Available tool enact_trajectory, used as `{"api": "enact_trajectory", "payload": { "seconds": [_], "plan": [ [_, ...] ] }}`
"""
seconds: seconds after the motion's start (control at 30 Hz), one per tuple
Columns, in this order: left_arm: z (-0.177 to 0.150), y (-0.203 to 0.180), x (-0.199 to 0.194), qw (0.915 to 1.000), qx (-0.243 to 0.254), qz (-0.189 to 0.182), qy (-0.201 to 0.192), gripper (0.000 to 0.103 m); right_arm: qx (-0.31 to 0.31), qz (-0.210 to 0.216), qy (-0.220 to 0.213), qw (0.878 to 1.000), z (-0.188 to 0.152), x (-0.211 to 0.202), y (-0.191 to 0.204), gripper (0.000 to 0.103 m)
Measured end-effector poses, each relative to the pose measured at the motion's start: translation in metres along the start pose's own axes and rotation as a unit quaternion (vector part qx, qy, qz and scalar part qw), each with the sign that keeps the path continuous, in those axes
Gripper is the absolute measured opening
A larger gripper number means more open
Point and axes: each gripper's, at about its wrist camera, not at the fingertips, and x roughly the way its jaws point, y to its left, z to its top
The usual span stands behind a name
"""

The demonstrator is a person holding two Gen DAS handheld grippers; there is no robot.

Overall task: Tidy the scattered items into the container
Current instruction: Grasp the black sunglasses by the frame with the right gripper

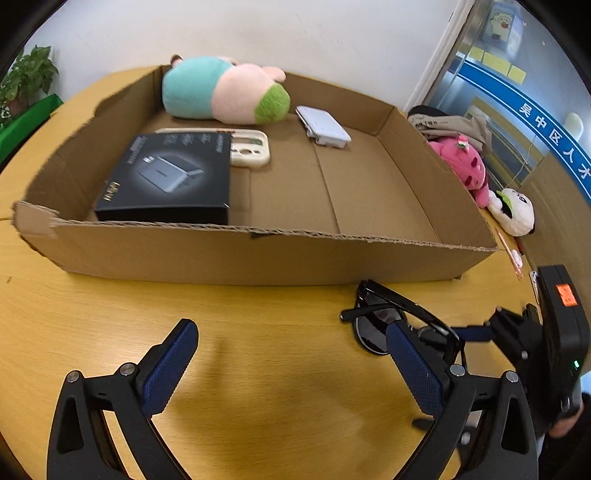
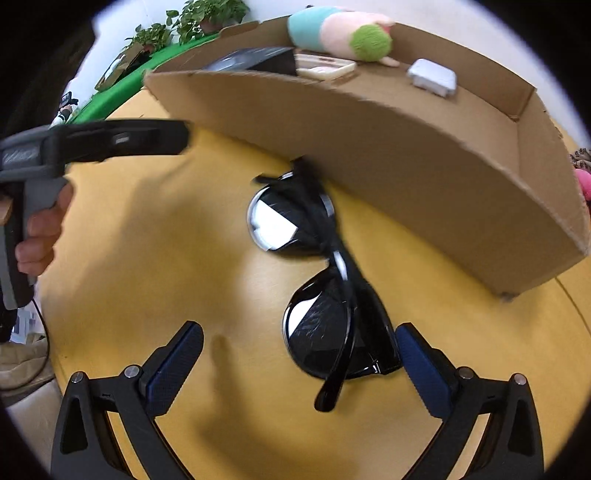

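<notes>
Black sunglasses point(image 2: 325, 295) lie folded on the yellow table just in front of the cardboard box point(image 2: 369, 147). My right gripper point(image 2: 299, 332) is open, low over the table, with the near lens between its fingers and the right finger point(image 2: 424, 365) close to the frame. My left gripper point(image 1: 291, 332) is open and empty over bare table, left of the sunglasses point(image 1: 384, 325). The box point(image 1: 258, 254) holds a plush toy point(image 1: 225, 90), a black carton point(image 1: 166, 177), a cream case point(image 1: 251, 146) and a white device point(image 1: 323, 126).
A pink plush point(image 1: 469, 166), a white panda plush point(image 1: 517, 210) and a pen point(image 1: 511, 258) lie on the table right of the box. Potted plants point(image 2: 184, 22) and a green surface stand beyond the table's left side.
</notes>
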Motion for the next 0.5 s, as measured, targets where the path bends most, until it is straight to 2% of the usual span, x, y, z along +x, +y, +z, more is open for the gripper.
{"api": "enact_trajectory", "payload": {
  "seconds": [0.1,0.2,0.23,0.3,0.4,0.47,0.5],
  "plan": [
    [0.000,-0.002,0.010,0.9995,-0.009,-0.021,0.022,0.103,0.025,0.000,-0.004,1.000,0.000,-0.002,-0.003,0.101],
    [0.000,-0.002,0.022,0.9966,-0.037,-0.052,0.051,0.102,0.039,-0.019,-0.001,0.999,0.004,0.000,-0.006,0.101],
    [-0.001,-0.002,0.027,0.9944,-0.050,-0.068,0.063,0.102,0.037,-0.022,0.000,0.999,0.004,0.000,-0.004,0.100],
    [-0.001,-0.005,0.030,0.9935,-0.059,-0.076,0.061,0.102,0.022,-0.036,0.002,0.999,0.004,0.000,0.006,0.094],
    [0.000,-0.012,0.035,0.9924,-0.068,-0.079,0.064,0.102,0.012,-0.063,-0.002,0.998,0.002,-0.001,0.017,0.079],
    [0.002,-0.016,0.037,0.9913,-0.079,-0.080,0.069,0.102,0.026,-0.071,-0.011,0.997,0.002,-0.006,0.018,0.054],
    [0.003,-0.020,0.039,0.9906,-0.083,-0.082,0.072,0.102,0.032,-0.070,-0.013,0.997,0.002,-0.008,0.020,0.054]
  ]
}}
